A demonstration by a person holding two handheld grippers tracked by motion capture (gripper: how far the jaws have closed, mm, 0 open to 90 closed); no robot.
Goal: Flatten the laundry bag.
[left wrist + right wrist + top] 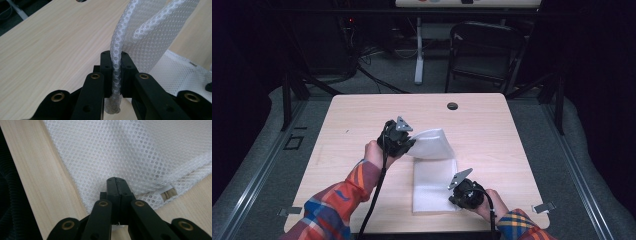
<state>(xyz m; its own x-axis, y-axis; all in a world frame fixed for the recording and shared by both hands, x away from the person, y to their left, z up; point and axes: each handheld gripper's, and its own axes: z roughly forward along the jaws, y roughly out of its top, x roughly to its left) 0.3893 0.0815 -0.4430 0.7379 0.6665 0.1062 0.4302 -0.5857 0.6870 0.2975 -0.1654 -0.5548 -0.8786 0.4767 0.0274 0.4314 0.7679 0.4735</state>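
A white mesh bag (pixel 432 187) lies on the light wooden table (pixel 357 125) near its front edge. My left gripper (pixel 412 143) holds the bag's far end (pixel 435 144) up off the table, curled over the flat part. In the left gripper view the jaws (pixel 116 56) are shut on the doubled mesh edge (pixel 140 32), which rises between them. My right gripper (pixel 455 199) sits low at the bag's near right corner. In the right gripper view its jaws (pixel 117 181) are closed over that corner of the mesh (pixel 120 150), with a sliver of white between them and the zipper end (pixel 167 194) just to the right.
A round cable hole (pixel 452 106) sits near the table's far edge. Beyond the table stand a dark folding chair (pixel 484 50) and a white table leg (pixel 419 50). A small metal clip (pixel 543 207) is at the front right corner.
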